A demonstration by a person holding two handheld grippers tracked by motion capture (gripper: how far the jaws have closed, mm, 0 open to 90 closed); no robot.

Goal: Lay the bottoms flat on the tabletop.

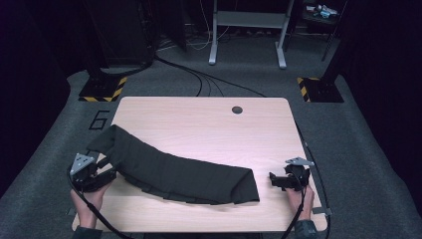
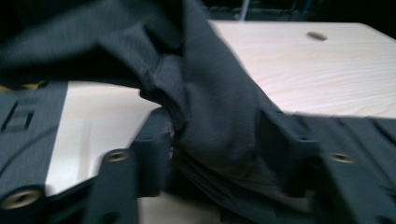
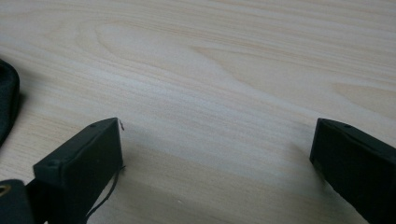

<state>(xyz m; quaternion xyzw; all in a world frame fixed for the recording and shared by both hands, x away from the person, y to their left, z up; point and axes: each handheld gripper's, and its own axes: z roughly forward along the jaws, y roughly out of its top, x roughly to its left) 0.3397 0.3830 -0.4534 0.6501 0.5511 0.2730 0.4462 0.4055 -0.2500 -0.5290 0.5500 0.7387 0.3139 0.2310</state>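
at the tabletop's point(image 1: 209, 124) near corners, left gripper point(image 1: 102, 175) jaws stand apart around the dark cloth point(image 1: 184, 174), pressing nothing; right gripper point(image 1: 278, 181) jaws open, empty. the cloth, soft and limp, lies diagonally toward the left edge; best pinched at an edge fold.

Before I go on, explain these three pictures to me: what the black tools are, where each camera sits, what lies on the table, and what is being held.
A person sits at a wooden table with a hand-held two-jaw gripper in each hand.

The wide picture comes from a fixed camera above the table. The other two come from small cameras riding on the grippers, looking along their black jaws.

A long dark folded cloth lies slantwise across the table.

The left gripper is at the cloth's left end. Its own view is blurred; cloth bunches between its parted jaws, but whether they press on it I cannot tell.

The right gripper rests beside the cloth's right end, jaws wide apart over bare wood, holding nothing.
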